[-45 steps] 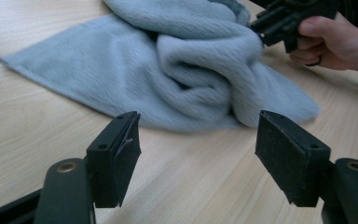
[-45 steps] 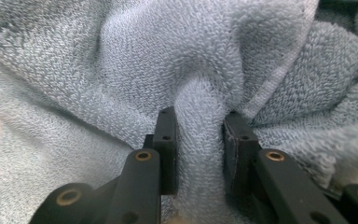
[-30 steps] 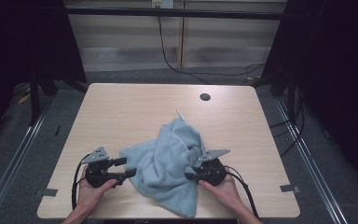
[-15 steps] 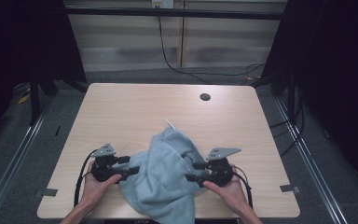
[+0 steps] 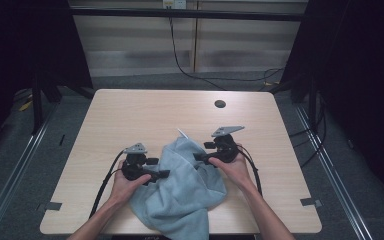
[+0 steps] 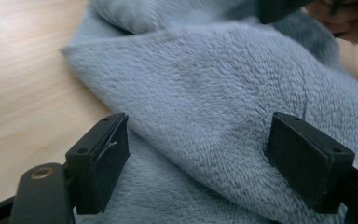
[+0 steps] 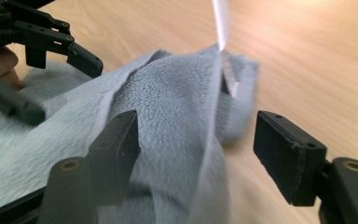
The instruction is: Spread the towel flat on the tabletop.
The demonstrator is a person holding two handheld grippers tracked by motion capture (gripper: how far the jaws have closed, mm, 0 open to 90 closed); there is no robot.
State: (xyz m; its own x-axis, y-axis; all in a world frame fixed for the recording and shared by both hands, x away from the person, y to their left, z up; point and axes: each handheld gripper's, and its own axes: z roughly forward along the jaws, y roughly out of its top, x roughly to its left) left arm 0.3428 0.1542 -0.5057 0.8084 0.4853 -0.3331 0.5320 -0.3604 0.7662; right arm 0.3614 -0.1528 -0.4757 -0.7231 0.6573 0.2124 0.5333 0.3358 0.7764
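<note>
My two arms come in from the near edge of the table (image 5: 105,115). A soft blue-grey towel (image 5: 185,195) lies in a crumpled heap right in front of me, and one bit of it hangs over the near edge.

My left hand (image 5: 125,182) holds the left gripper (image 5: 164,174) at the left side of the towel. In the left gripper view, its two black jaws stand wide apart. The fluffy cloth fills the space between them, but the jaws do not pinch it. The bare wood shows on the left side of that view.

My right hand (image 5: 232,167) holds the right gripper (image 5: 198,157) at the right side of the towel, a little farther from me than the left one. In the right gripper view, its jaws are wide apart too. A fold of towel sits between them, closer to the left jaw. The right jaw is over bare wood. I can see my other gripper across the cloth in that view.

At the far tip of the towel a small white tag (image 5: 182,134) sticks up.

Farther off the table is bare wood, with a small dark round hole (image 5: 220,104) near the far edge. Past the table a black cable (image 5: 180,55) hangs down to the floor.
</note>
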